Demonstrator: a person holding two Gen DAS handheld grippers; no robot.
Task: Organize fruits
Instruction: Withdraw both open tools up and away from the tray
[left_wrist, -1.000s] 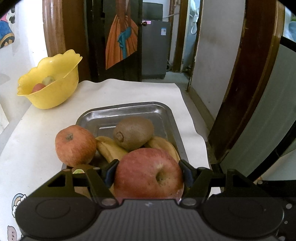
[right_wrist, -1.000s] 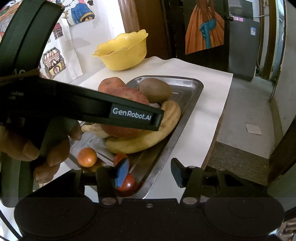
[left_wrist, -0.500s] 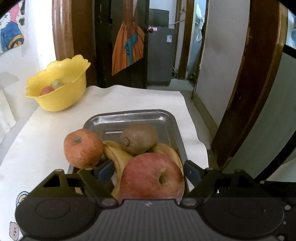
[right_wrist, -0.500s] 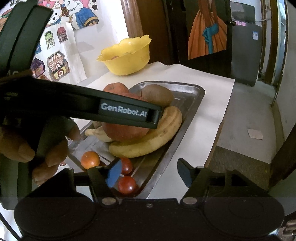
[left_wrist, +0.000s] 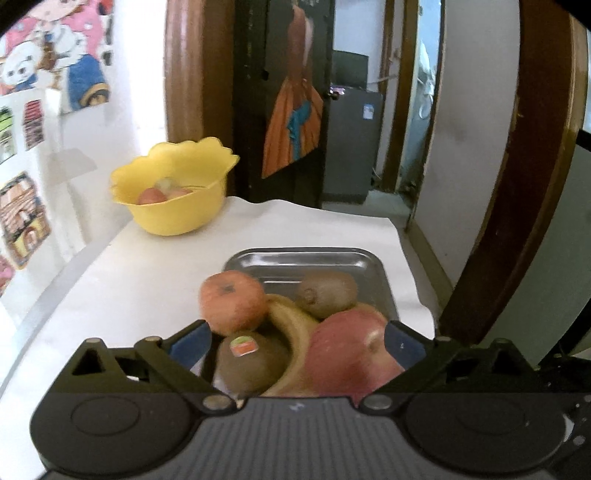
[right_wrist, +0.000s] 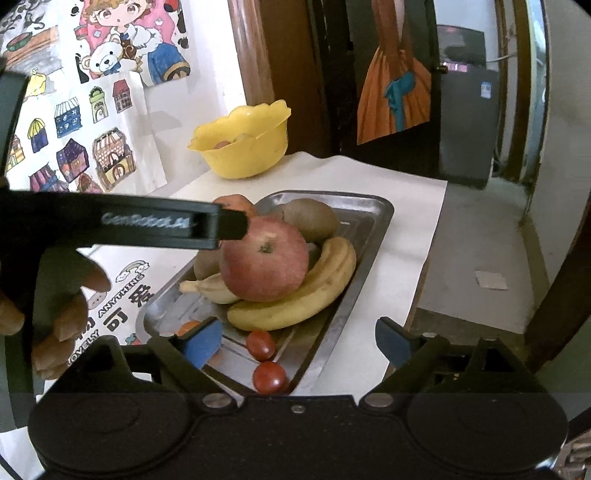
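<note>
A big red apple (right_wrist: 264, 258) sits on two bananas (right_wrist: 295, 299) in the metal tray (right_wrist: 369, 218), with a kiwi (right_wrist: 310, 219) behind it and two small tomatoes (right_wrist: 266, 360) at the tray's near end. The left gripper (left_wrist: 295, 343) hangs over this pile, its jaws opening wide and clear of the apple. The right gripper (right_wrist: 295, 341) is opening too, gripping nothing. A yellow bowl (right_wrist: 243, 147) further back holds what look like more fruits.
</note>
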